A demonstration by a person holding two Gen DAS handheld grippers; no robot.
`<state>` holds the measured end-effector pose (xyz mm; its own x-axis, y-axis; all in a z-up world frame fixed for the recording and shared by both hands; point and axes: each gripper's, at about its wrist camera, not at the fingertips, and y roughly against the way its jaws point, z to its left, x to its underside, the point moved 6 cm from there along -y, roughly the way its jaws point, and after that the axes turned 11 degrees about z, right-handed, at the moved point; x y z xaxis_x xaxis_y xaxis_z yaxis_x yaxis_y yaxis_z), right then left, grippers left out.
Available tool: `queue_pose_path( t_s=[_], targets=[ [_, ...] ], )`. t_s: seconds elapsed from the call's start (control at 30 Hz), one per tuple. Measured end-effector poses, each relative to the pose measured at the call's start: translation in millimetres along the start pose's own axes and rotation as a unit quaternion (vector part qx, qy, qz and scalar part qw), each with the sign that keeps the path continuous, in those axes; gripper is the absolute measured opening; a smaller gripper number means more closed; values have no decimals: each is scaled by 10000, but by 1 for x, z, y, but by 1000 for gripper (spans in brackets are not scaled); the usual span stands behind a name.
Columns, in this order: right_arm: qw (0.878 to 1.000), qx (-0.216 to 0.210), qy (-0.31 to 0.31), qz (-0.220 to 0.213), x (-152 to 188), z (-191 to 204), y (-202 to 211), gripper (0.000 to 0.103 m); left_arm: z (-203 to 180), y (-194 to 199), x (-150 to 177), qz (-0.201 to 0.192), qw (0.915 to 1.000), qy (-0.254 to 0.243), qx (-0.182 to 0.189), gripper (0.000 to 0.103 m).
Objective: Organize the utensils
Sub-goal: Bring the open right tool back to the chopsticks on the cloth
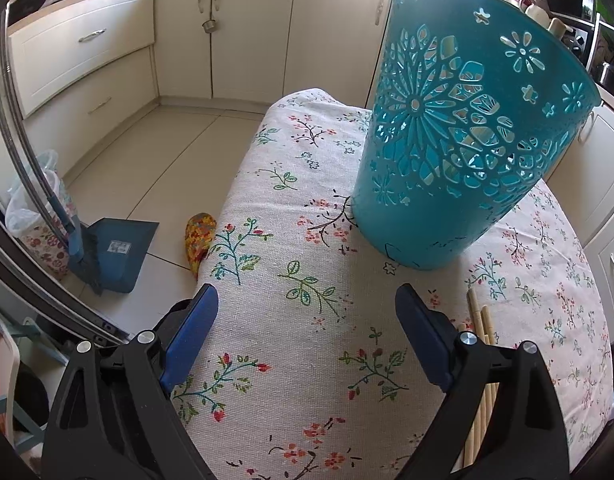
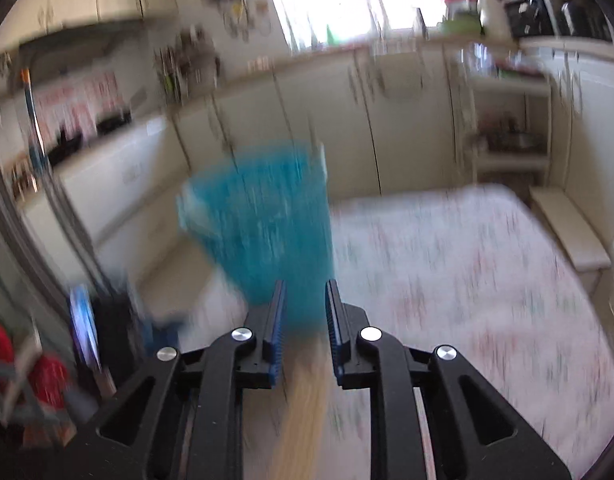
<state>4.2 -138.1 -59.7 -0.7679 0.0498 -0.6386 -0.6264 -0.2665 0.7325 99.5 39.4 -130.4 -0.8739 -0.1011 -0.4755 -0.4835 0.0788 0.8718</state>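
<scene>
Teal perforated basket (image 1: pixel 459 132) stands upright on the floral tablecloth (image 1: pixel 291 208). Left gripper (image 1: pixel 307 312) hovers over bare cloth, jaws wide apart, nothing between. Wooden chopsticks (image 1: pixel 481 320) lie just beside its right finger. Right gripper (image 2: pixel 305 312), view blurred: jaws slightly apart, pale blurred sticks below the gap, contact unclear.

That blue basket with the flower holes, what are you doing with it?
A person is tidying utensils with a gripper in each hand. The blue basket stands upright on the flowery tablecloth. The left gripper is open and empty, hovering in front of the basket, with some wooden sticks lying on the cloth beside its right-hand finger. The right gripper points toward the basket with a narrow gap between its fingers; a blurry tan shape shows below them, but the picture is too smeared to tell if anything is held.
</scene>
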Motion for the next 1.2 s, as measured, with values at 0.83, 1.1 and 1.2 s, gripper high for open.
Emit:
queue_pose_path(
  t_s=[0.83, 1.1, 1.2],
  targets=[
    [9932, 141, 107, 1150, 43, -7, -63, 14, -4, -1, 1, 22, 10000, -10, -28, 87],
    [9921, 186, 264, 1215, 44, -3, -68, 14, -4, -1, 1, 27, 10000, -22, -32, 87],
    [9908, 240, 340, 1290, 45, -3, -68, 11, -4, -1, 1, 26, 10000, -18, -30, 87]
  ],
)
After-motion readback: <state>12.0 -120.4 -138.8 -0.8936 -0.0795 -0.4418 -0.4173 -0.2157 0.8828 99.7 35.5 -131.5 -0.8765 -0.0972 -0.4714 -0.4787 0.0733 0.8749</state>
